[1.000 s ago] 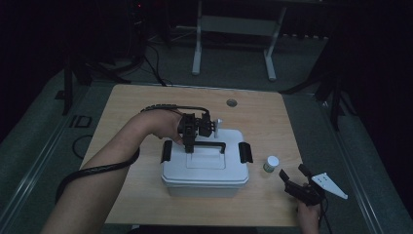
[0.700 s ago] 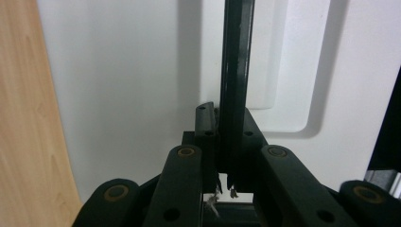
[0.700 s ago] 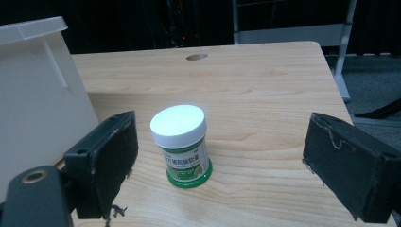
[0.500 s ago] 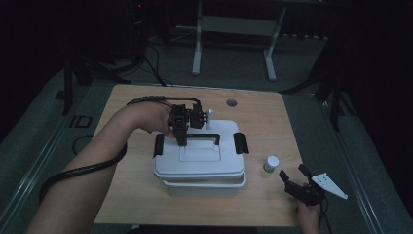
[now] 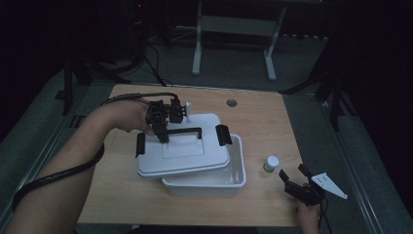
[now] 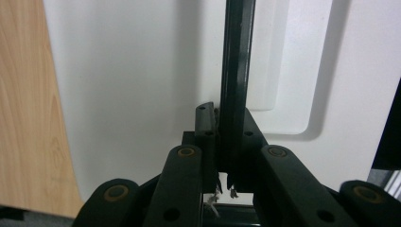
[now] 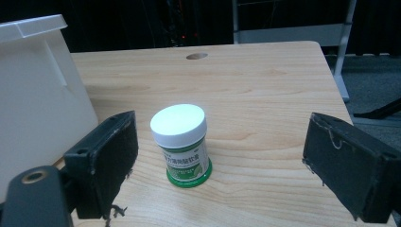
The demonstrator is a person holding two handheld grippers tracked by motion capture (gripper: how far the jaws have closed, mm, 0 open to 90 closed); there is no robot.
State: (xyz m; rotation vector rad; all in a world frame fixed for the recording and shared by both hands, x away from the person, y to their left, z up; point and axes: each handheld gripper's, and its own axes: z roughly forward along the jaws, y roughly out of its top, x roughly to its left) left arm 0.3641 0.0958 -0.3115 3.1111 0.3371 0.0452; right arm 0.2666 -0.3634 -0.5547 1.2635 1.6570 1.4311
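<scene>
A: What are the left tongs (image 5: 163, 135) doing?

B: They are clamped tight on the black handle (image 5: 187, 130) of the white lid (image 5: 182, 156). In the left gripper view the handle (image 6: 235, 71) runs straight up between the 2 closed jaws, with the lid's (image 6: 132, 85) white top behind it.

A: And where is the lid?

B: It sits off-centre over the white bin (image 5: 214, 176), toward the left and far side of it, so the bin's right end and near wall are uncovered. The lid looks raised and slightly tilted, though I cannot tell whether its lower edge touches the bin's rim. A black latch (image 5: 223, 134) sticks up at the lid's right end, and another (image 5: 140, 145) hangs at its left end.

A: The right tongs (image 5: 293, 175)?

B: Wide apart and holding nothing. They rest low near the tabletop's (image 5: 263, 114) near right corner, held by a hand (image 5: 309, 214) at the bottom edge. In the right gripper view the 2 pads (image 7: 111, 161) stand well to either side of a small jar (image 7: 183, 144) with a white cap and a green label, neither pad touching it.

A: Where is that jar on the tabletop?

B: It stands upright just to the right of the bin (image 7: 38, 94), apart from it. In the high view the jar (image 5: 271, 164) is just beyond the right tongs.
</scene>
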